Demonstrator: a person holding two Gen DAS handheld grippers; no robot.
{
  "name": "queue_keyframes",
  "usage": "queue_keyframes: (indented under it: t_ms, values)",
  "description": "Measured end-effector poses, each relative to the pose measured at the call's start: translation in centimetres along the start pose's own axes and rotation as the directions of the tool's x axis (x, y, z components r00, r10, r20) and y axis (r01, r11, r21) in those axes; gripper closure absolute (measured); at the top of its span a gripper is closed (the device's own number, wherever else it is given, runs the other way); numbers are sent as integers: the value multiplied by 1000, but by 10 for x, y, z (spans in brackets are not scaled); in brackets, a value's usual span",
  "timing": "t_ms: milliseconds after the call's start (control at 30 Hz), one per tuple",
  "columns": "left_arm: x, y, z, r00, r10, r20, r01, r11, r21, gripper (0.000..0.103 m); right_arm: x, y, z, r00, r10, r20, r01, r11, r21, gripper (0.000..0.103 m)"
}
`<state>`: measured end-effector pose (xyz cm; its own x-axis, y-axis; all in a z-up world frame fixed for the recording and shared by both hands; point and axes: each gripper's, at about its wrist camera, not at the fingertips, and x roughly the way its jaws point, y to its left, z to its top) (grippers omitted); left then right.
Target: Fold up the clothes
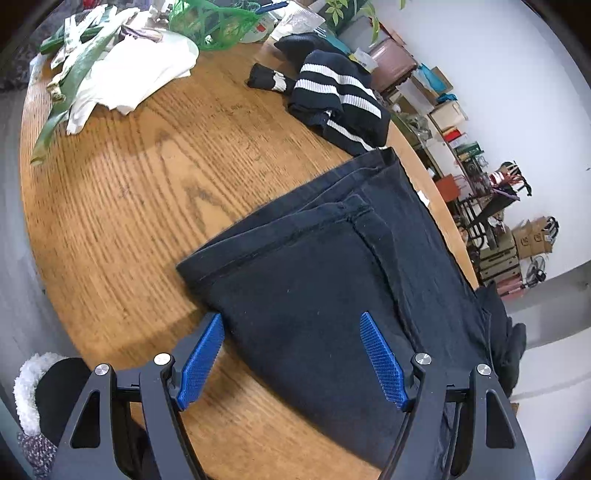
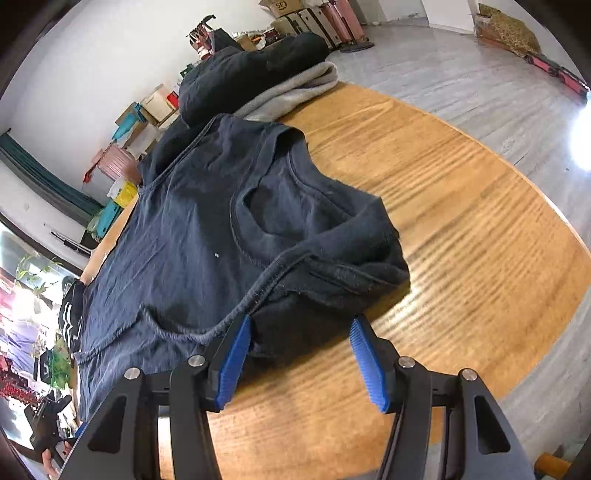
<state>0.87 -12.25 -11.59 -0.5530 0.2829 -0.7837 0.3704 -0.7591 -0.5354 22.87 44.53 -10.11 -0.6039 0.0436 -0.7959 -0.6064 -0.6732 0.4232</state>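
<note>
dark navy cotton shirt (image 2: 207,221) lies rumpled on a grained oak counter (image 2: 461,221); left tongs (image 1: 291,358) and right tongs (image 2: 301,363), ridged blue pads, gape apart at its edges.

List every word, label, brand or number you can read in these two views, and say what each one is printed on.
"SF", roughly, in dark print on a cardboard box by the far wall in the right wrist view; it is small and I am not sure of it.
Cardboard boxes by the wall in the left wrist view carry dark markings, too small to read.
The dark shirt, the striped garment and the wooden table show no readable text.
</note>
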Motion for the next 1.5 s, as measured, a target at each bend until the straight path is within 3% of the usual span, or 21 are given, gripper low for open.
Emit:
queue_keyframes:
  t_ms: [33, 100, 167, 233, 267, 400, 633, 933, 1167, 1200, 1233, 1267, 1300, 1367, 1433, 1500]
  values:
    - [1, -2, 0, 1000, 19, 9, -19, 1000, 5, 34, 1, 0, 1, 1000, 1, 8, -1, 1000, 0, 42]
    - [4, -4, 0, 997, 67, 26, -67, 998, 14, 67, 3, 1, 3, 1000, -1, 20, 1, 1000, 8, 49]
    - [7, 1, 1, 996, 87, 27, -87, 996, 3, 93, 4, -1, 4, 1000, -16, 24, 16, 1000, 25, 72]
    - [7, 11, 3, 998, 60, 17, -60, 998, -30, 96, 5, -5, 4, 1000, 1, 25, -2, 999, 48, 88]
    - [6, 14, 3, 999, 50, 14, -49, 998, -41, 96, 4, -6, 4, 999, 18, 30, -20, 998, 65, 91]
    - [0, 14, 2, 998, 56, 29, -55, 998, -31, 98, -8, -7, 4, 997, 51, 61, -57, 994, 98, 94]
    - [-27, 18, -5, 997, 53, 51, -53, 999, -1, 100, -34, 9, 0, 993, 8, 115, -13, 999, 37, 96]
    - [-70, 59, -32, 998, 50, 23, -50, 999, 7, 100, -70, -6, -32, 994, -45, 95, 43, 999, 18, 96]
    - [-70, 71, -41, 997, 83, 2, -83, 996, -20, 99, -68, -29, -55, 998, -56, 32, 54, 997, 51, 95]
    - [-69, 70, -41, 995, 98, -8, -98, 995, -18, 98, -67, -29, -55, 997, -66, 35, 65, 997, 48, 91]
    - [-70, 71, -41, 993, 114, -16, -114, 993, -14, 95, -69, -29, -53, 995, -90, 48, 88, 995, 42, 82]
    - [-72, 72, -41, 991, 136, -14, -136, 991, -11, 93, -72, -29, -51, 992, -113, 61, 111, 993, 36, 56]
    - [-75, 72, -41, 986, 168, 0, -168, 986, -9, 89, -75, -28, -49, 988, -136, 75, 134, 991, 30, 48]
    - [-90, 74, -37, 974, 218, 65, -218, 976, -10, 78, -87, -28, -44, 976, -176, 129, 174, 984, 25, 44]
    - [-107, 71, -30, 965, 219, 143, -219, 976, -15, 52, -102, -27, -37, 962, -199, 188, 199, 980, 20, 40]
    - [-116, 63, -25, 961, 202, 192, -207, 978, 7, 36, -102, -13, -30, 968, -158, 197, 168, 985, -38, 40]
